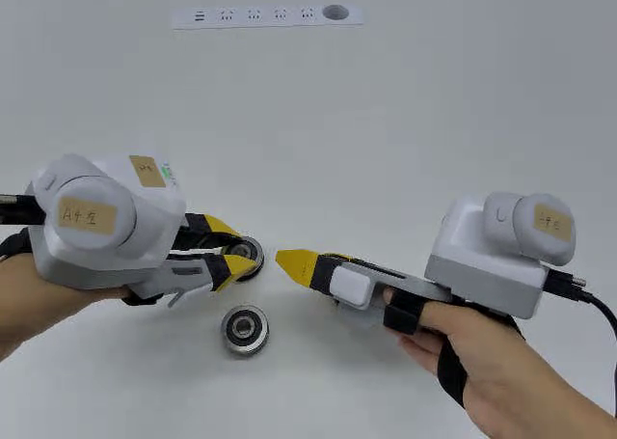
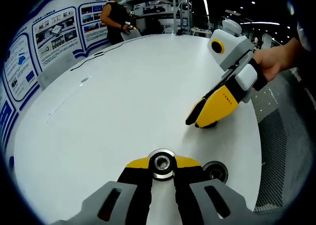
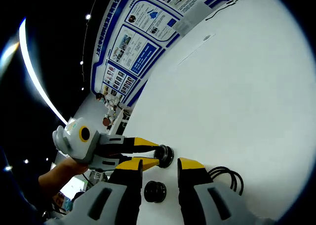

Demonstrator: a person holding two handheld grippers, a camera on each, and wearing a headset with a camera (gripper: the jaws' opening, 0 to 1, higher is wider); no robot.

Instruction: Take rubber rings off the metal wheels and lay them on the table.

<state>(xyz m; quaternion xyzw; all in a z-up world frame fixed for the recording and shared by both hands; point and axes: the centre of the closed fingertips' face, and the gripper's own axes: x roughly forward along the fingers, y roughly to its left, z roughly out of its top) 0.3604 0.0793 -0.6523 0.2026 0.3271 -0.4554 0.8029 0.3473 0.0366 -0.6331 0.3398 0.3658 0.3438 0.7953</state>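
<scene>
Right hand (image 1: pixel 482 362), lowest in the head view: wrapped round the handle of the right tool (image 1: pixel 289 260), whose yellow tips point leftward.

Landmark: loose wheel (image 1: pixel 245 329), metal, lying flat on the white worktop (image 1: pixel 386 150), with a dark outer band round a bright hub.

1. Left hand (image 1: pixel 39 299), left of the loose wheel, carrying the left tool (image 1: pixel 236 246). Its jaws are clamped on the held wheel (image 1: pixel 249 252), a second metal wheel caught between the yellow tips. It sits above and near the loose wheel, apart from it. In the left gripper view the held wheel (image 2: pixel 162 163) faces the lens and the loose wheel (image 2: pixel 216 170) lies just beside it.

2. Right tool, above and right of the loose wheel. Its tips are near the held wheel, not touching. In the right gripper view the jaws stand apart and grip nothing. The loose wheel (image 3: pixel 154 191) shows on the worktop in the gap between them.

3. Black loops (image 3: pixel 224 178), thin and overlapping, flat on the worktop right of the loose wheel in the right gripper view, just beside one jaw. Whether they are rubber rings cannot be told.

4. Power strip (image 1: pixel 268 15), white, well beyond the loose wheel at the far side of the worktop.
</scene>
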